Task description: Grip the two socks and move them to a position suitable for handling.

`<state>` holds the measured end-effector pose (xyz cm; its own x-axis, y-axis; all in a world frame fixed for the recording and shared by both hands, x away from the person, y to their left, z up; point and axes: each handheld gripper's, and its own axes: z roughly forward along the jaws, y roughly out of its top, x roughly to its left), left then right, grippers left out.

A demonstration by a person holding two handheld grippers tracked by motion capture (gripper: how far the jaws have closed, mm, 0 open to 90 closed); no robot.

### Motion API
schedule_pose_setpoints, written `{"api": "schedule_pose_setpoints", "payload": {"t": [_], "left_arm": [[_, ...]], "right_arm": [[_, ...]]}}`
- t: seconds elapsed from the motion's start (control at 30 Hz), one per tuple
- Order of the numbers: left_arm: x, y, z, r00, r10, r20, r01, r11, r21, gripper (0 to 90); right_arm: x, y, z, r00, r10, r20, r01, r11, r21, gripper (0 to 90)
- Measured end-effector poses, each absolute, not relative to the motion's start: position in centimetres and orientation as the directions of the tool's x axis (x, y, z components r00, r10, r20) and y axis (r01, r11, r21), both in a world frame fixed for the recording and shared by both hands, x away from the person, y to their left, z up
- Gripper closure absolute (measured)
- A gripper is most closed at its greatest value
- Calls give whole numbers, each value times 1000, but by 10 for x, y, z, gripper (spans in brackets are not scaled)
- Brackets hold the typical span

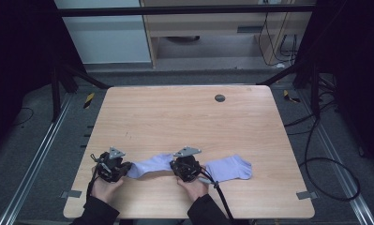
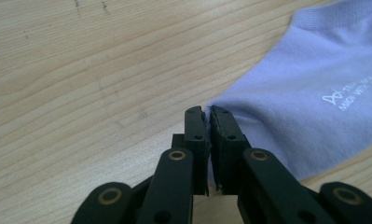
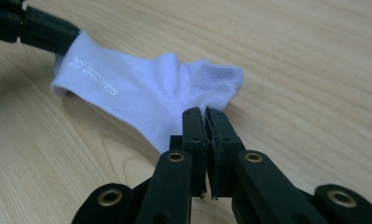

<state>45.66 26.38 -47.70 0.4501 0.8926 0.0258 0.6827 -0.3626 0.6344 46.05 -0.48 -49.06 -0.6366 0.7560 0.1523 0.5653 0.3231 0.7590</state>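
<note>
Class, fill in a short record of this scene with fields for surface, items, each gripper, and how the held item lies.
surface: wooden table
items: two pale lilac socks
held sock: stretched between both grippers, printed white lettering on it
left gripper: shut on held sock, pinching one end
right gripper: shut on held sock, pinching the other end
second sock: flat on the table beside the right gripper, on its far side from the held sock
other: small dark disc near the table's far edge

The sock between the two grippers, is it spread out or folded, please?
Spread out: the sock stretches between the left gripper and right gripper, each pinching an end.
</note>
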Motion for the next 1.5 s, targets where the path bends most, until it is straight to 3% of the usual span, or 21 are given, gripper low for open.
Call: {"api": "schedule_pose_setpoints", "payload": {"t": [0.23, 0.37, 0.6, 1.03, 1.5], "left_arm": [[456, 271, -477, 414, 910, 33, 685, -335, 647, 692], [454, 275, -471, 389, 921, 12, 672, -293, 680, 661], [449, 274, -459, 393, 919, -21, 628, -252, 736, 635], [443, 238, -443, 469, 881, -68, 571, -244, 784, 547], [448, 174, -442, 558, 827, -71, 551, -305, 776, 501]], "right_arm": [[453, -6, -501, -627, 764, 150, 582, 331, 743, 769], [452, -13, -497, -629, 764, 142, 557, 315, 768, 667], [456, -35, -476, -623, 772, 130, 521, 284, 805, 568], [462, -100, -448, -548, 827, 123, 509, 214, 833, 462], [448, -181, -439, -456, 886, 85, 516, 186, 836, 420]]}}
